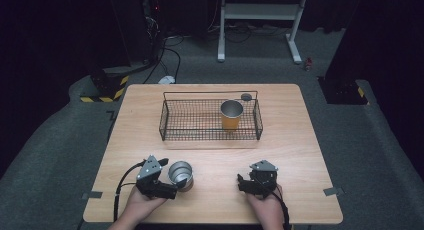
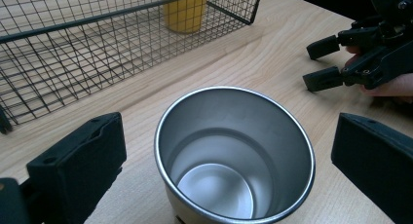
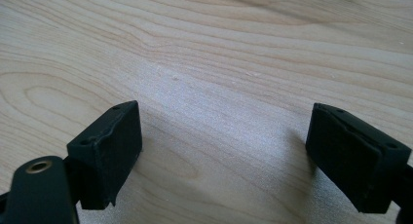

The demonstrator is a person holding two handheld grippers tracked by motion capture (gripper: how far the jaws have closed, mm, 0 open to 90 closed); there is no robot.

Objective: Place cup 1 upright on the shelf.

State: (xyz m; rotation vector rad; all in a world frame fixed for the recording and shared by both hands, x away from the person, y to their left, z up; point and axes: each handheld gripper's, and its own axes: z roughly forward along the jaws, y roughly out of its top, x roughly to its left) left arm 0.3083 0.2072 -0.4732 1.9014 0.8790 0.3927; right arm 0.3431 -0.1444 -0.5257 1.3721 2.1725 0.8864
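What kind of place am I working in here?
Probably a lab or recording studio: a lone wooden table on grey carpet, dark curtained surroundings, hazard-striped equipment bases, cables and a white metal stand behind.

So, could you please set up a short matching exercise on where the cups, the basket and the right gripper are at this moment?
Things:
1. steel cup
2. orange cup
3. wire basket
4. right gripper

Places or states:
A. open over bare tabletop
B. on the far half of the table
C. between the open jaws of the left gripper
D. upright inside the basket

Pairs: 1-C, 2-D, 3-B, 4-A
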